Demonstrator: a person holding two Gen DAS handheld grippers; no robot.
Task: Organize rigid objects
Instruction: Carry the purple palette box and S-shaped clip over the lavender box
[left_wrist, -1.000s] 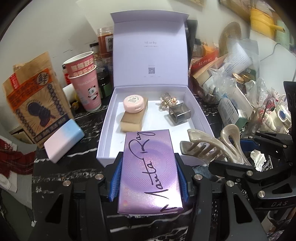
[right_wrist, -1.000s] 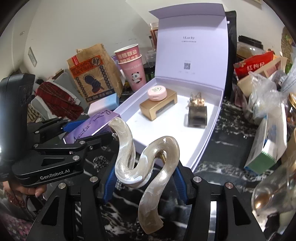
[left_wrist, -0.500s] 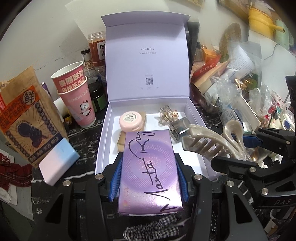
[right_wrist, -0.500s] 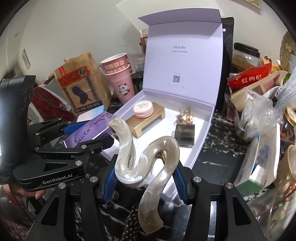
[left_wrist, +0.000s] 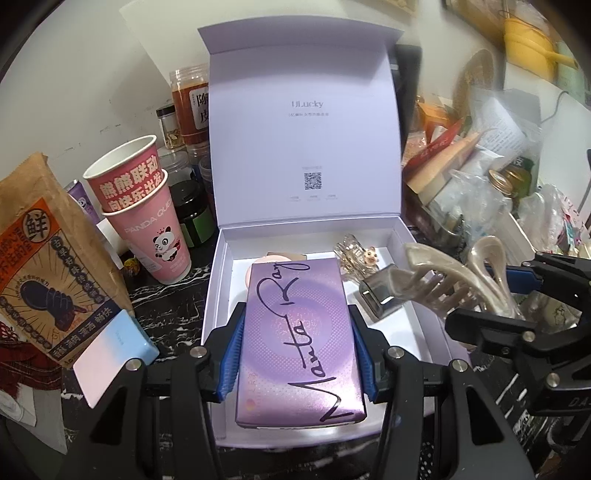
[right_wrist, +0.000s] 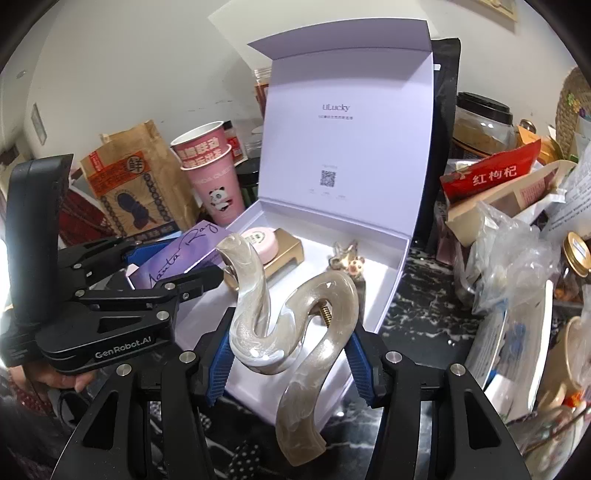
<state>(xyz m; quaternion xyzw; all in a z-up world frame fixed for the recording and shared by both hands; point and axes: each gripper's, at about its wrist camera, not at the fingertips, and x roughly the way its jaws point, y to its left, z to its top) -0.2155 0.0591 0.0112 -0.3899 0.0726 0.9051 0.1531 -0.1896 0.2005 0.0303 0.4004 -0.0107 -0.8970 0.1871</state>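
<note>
My left gripper (left_wrist: 297, 354) is shut on a flat purple box (left_wrist: 299, 339) with handwritten script, held over the front of the open lavender gift box (left_wrist: 218, 288). The same purple box (right_wrist: 181, 254) shows at the left of the right wrist view. My right gripper (right_wrist: 288, 354) is shut on a pearly beige hair claw (right_wrist: 295, 321), over the gift box's near right corner; the hair claw (left_wrist: 454, 280) also shows at the right of the left wrist view. Inside the gift box lie a pink round compact (right_wrist: 260, 238) on a gold block (right_wrist: 286, 249), a small clear clip (right_wrist: 345, 258) and a grey square case (left_wrist: 380, 295).
Stacked pink paper cups (left_wrist: 147, 210), a brown paper bag (left_wrist: 44, 258) and a pastel blue-pink block (left_wrist: 114, 354) stand left of the gift box. Jars (left_wrist: 190, 103) line the wall behind. Bags, jars and packets (right_wrist: 517, 229) crowd the right on the black marble counter (right_wrist: 424, 302).
Both grippers have moved forward toward the gift box with their objects still held. The purple box now covers most of the pink compact in the left wrist view.
</note>
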